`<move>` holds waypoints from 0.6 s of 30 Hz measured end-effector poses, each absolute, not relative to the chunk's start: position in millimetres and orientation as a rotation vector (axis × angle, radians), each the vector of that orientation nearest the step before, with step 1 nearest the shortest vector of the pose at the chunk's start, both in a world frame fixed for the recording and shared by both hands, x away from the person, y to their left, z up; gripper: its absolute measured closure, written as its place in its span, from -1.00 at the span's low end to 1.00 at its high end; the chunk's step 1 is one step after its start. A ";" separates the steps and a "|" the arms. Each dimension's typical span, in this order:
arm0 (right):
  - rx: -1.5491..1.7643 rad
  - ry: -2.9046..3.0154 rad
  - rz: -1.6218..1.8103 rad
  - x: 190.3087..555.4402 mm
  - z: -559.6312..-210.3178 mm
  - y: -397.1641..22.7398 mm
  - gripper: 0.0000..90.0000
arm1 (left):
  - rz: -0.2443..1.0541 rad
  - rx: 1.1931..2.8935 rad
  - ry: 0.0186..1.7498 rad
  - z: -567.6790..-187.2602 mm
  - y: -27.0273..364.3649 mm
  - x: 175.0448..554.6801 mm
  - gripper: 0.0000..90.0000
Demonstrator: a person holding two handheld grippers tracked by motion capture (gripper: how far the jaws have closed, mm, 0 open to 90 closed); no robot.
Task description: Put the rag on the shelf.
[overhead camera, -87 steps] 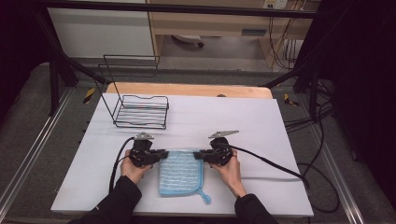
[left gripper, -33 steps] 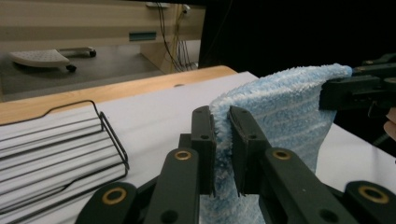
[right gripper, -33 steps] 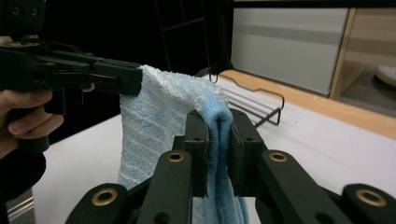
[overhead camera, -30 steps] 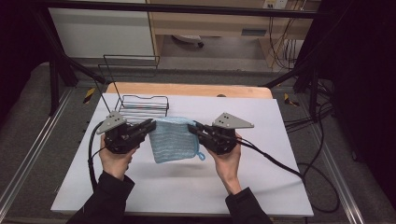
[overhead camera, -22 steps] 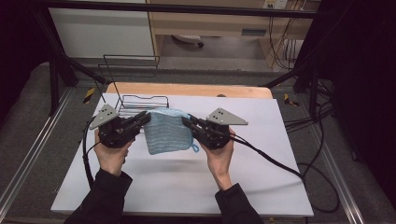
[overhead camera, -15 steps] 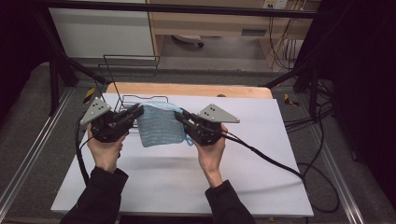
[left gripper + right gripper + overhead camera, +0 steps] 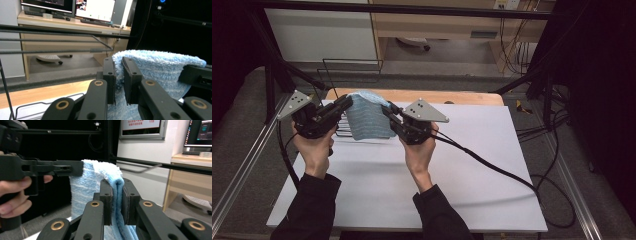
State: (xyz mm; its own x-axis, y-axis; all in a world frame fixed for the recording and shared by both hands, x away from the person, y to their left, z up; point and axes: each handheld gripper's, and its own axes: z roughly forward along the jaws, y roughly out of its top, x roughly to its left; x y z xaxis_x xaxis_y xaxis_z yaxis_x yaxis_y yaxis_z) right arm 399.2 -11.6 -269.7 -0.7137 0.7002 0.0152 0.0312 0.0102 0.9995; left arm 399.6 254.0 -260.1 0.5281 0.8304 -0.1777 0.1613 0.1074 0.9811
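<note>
cloth (image 7: 368,120): hanging stretched between both tools, top edge running side to side
left tool (image 7: 346,101): pinching its left corner
right tool (image 7: 387,109): pinching the right corner
wire rack (image 7: 343,80): sitting just behind the cloth, probably the target

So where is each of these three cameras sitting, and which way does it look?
High view: above the person's side, looking forward and down on the table; forearms and both hands show.
Left gripper view: rides the left tool, looking along its jaws at the blue cloth.
Right gripper view: rides the right tool, facing the other hand.
All three share the cloth.
</note>
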 end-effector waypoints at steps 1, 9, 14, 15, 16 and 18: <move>0.746 1.792 1.755 400.1 -267.4 -9.4 0.80 | 0.620 1.399 0.930 -257.8 255.6 400.9 0.80; 0.723 1.757 1.766 407.1 -252.1 3.3 0.81 | 0.632 1.356 0.926 -244.9 265.6 406.8 0.80; 0.711 1.738 1.777 413.5 -243.0 8.7 0.81 | 0.658 1.337 0.915 -234.5 272.2 407.4 0.80; 0.708 1.733 1.781 414.5 -240.6 9.6 0.81 | 0.664 1.335 0.912 -231.9 273.5 407.4 0.80; 0.706 1.730 1.783 415.2 -238.0 10.8 0.81 | 0.668 1.333 0.912 -229.3 274.5 407.6 0.80; 0.697 1.722 1.782 416.6 -232.9 13.6 0.81 | 0.679 1.328 0.910 -224.0 276.5 408.0 0.80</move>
